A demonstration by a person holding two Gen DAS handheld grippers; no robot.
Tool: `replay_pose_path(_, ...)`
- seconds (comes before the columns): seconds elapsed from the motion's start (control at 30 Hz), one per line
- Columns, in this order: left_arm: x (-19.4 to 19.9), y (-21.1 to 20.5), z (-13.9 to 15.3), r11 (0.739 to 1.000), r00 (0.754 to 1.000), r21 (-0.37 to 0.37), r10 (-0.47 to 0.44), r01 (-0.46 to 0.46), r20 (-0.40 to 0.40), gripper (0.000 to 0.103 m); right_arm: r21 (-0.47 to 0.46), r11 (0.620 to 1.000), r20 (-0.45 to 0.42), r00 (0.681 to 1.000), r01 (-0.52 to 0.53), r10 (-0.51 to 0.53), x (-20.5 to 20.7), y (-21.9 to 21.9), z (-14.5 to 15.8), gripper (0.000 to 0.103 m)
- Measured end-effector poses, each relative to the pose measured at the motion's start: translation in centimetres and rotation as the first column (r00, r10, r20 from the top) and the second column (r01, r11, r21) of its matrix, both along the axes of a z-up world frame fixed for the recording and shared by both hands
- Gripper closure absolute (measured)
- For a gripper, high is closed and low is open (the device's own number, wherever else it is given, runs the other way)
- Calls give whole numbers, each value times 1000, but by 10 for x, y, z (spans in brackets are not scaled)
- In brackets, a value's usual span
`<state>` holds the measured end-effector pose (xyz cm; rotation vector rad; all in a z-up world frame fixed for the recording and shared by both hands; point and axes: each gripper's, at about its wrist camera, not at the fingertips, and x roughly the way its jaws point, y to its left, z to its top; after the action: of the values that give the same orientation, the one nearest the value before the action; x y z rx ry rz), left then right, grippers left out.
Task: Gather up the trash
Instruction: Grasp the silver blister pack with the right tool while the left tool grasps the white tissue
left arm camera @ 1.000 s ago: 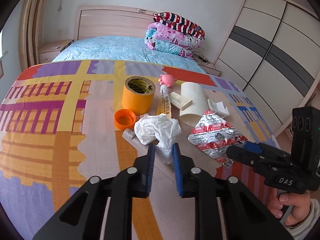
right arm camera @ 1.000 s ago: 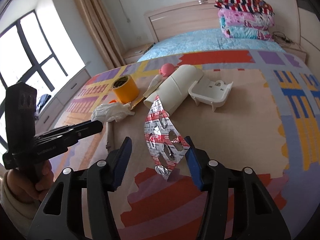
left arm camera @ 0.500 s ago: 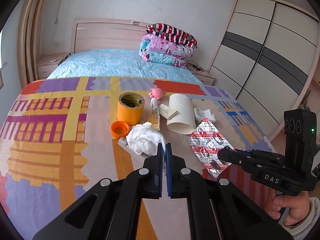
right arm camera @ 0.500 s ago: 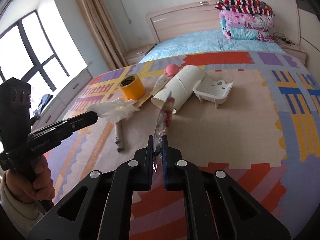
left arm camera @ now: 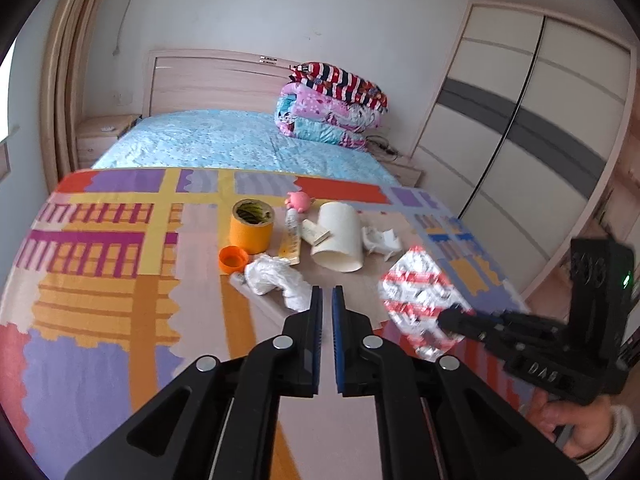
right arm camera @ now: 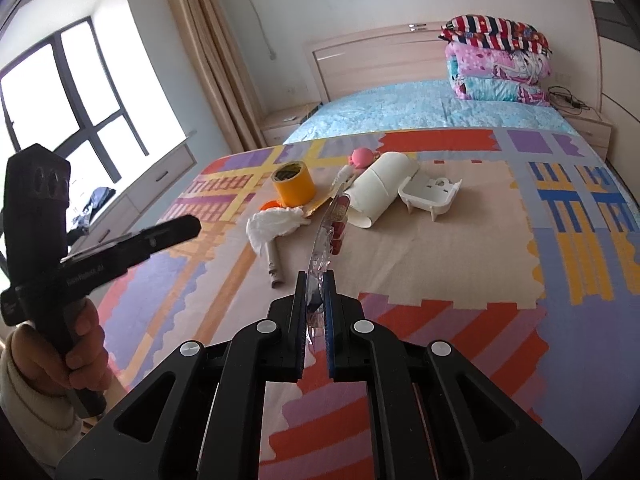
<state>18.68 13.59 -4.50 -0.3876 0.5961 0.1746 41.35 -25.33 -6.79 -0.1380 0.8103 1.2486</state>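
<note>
Both grippers have closed and lifted off the mat since a second ago, when each stood open around its piece of trash. Left gripper [left arm camera: 326, 292]: clenched, its blue pads nearly meeting, pinching a trailing corner of the crumpled white tissue [left arm camera: 276, 278]; from the right wrist view the tissue [right arm camera: 274, 224] hangs at that gripper's tip above the mat. Right gripper [right arm camera: 315, 280]: clamped on the lower edge of an emptied red-and-silver blister pack [right arm camera: 330, 224], held edge-on and upright between the pads; seen from the left wrist, the pack [left arm camera: 418, 304] is blurred and raised beside the black fingers.

Patchwork foam mat [left arm camera: 100, 280]: covers the near end of the bed. Resting on it, in a loose cluster: roll of yellow tape [left arm camera: 252, 226], orange cap [left arm camera: 233, 259] just beside it, squeezed tube [left arm camera: 292, 236], pink pig toy [left arm camera: 300, 201], white pipe section [left arm camera: 340, 240] lying on its side, white plastic bracket [right arm camera: 432, 196] touching the pipe, grey stick-like piece [right arm camera: 274, 262] below the tissue.

Folded quilts [left arm camera: 332, 112]: stacked at the headboard.
</note>
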Motion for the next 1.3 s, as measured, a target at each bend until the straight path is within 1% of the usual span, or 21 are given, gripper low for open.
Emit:
replay_pose_path(0.07,2,3,-2,999,1000,-42,10,-11,-18,92,-1,1000,-5,1000,3,-3,0,-3,-2,95)
replay_pose_path(0.1,4,4,-3,999,999,-48,23,-25,-37,72,-1,1000,-7,1000,4,-4,1,-4,-3,95)
replay_pose_path(0.13,5,5,-4,998,999,-48,32,-34,-42,45,-2,1000,-9,1000,5,-5,2,-4,-4,95)
replay_pose_path(0.17,4,5,-3,998,999,-42,43,-44,-31,38,-2,1000,-9,1000,5,-5,1,-5,-5,95)
replay_pose_path(0.23,3,3,-2,999,1000,-15,31,-31,-1,37,-2,1000,-9,1000,6,-6,1,-7,-7,95)
replay_pose_path(0.3,9,2,-6,999,999,25,26,-25,-22,37,-5,1000,-15,1000,7,-7,3,-6,-10,95)
replay_pose_path(0.47,23,6,-19,999,997,46,28,-25,-72,37,0,1000,-15,1000,-2,2,1,-4,-12,95)
replay_pose_path(0.53,28,9,-23,999,997,31,13,-11,-71,37,-4,1000,-8,1000,-7,7,1,-2,-13,95)
replay_pose_path(0.6,33,11,-27,999,997,37,3,0,-77,37,-3,1000,-12,1000,-10,10,2,0,-15,95)
replay_pose_path(0.67,39,14,-31,999,996,44,2,2,-91,39,-2,1000,-17,1000,-9,9,4,2,-17,95)
replay_pose_path(0.7,42,15,-34,999,995,43,2,3,-100,42,0,1000,-20,1000,-9,9,5,4,-18,95)
replay_pose_path(0.73,44,17,-36,999,994,41,1,3,-107,49,0,1000,-21,1000,-10,10,4,4,-19,95)
replay_pose_path(0.77,48,19,-40,999,993,40,5,-1,-118,51,1,1000,-22,1000,-12,12,5,6,-19,95)
replay_pose_path(0.8,51,22,-43,999,991,38,15,-10,-130,57,2,1000,-21,1000,-13,13,5,6,-20,95)
replay_pose_path(0.83,53,24,-45,999,990,36,21,-17,-138,66,3,1000,-21,1000,-15,15,5,8,-20,95)
replay_pose_path(0.9,58,29,-51,999,987,26,27,-23,-159,75,3,1000,-18,1000,-17,17,5,11,-21,95)
replay_pose_path(0.97,60,30,-54,1000,987,13,23,-21,-161,83,6,1000,-24,1000,-20,20,5,14,-22,95)
replay_pose_path(1.0,61,31,-55,1000,987,10,19,-17,-160,91,6,1000,-26,999,-21,21,5,15,-22,95)
replay_pose_path(1.07,60,32,-56,1000,988,9,12,-11,-152,94,5,1000,-28,999,-25,25,4,16,-23,95)
replay_pose_path(1.13,57,32,-54,1000,990,8,2,-1,-139,98,5,1000,-29,999,-26,26,2,15,-23,95)
replay_pose_path(1.3,47,28,-43,1000,994,15,5,-3,-111,100,11,1000,-22,999,-27,27,-5,9,-17,95)
